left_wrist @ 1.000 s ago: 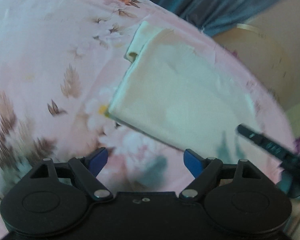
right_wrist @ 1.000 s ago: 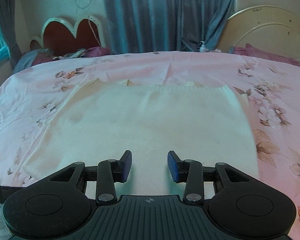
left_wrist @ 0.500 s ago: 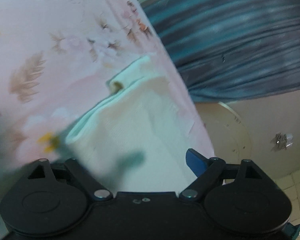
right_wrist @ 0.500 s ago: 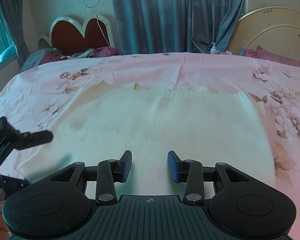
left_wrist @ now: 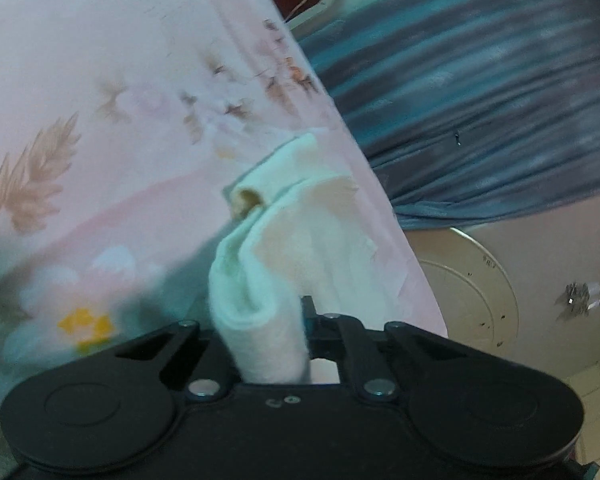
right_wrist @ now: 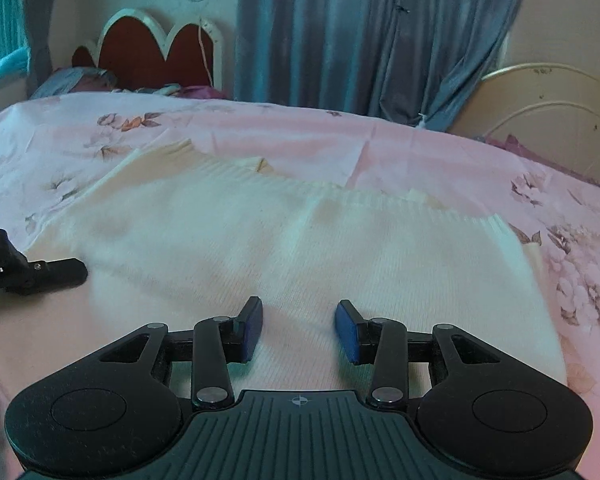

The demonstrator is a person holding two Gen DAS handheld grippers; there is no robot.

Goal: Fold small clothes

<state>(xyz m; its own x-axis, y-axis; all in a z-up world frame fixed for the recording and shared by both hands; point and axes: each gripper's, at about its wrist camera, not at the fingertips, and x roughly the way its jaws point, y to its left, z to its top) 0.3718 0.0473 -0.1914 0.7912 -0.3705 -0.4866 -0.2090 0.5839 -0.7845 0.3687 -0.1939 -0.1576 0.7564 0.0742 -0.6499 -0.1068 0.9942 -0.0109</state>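
A cream knitted garment (right_wrist: 300, 248) lies flat on the pink floral bedsheet (right_wrist: 260, 128). My right gripper (right_wrist: 298, 330) is open, just above the garment's near edge. My left gripper (left_wrist: 268, 344) is shut on a bunched corner of the garment (left_wrist: 260, 320), which rises in a fold between its fingers and hides the pads. The left gripper also shows at the left edge of the right wrist view (right_wrist: 40, 270), at the garment's left side.
A red heart-shaped headboard (right_wrist: 156, 56) and grey-blue curtains (right_wrist: 360, 32) stand behind the bed. A cream round metal bed frame (right_wrist: 556, 120) leans at the right. Pillows and clothes (right_wrist: 80, 80) lie at the far left.
My left gripper has closed on the garment's corner and the cloth has bunched up between its fingers. My right gripper has stayed open over the near edge, tilting slightly.
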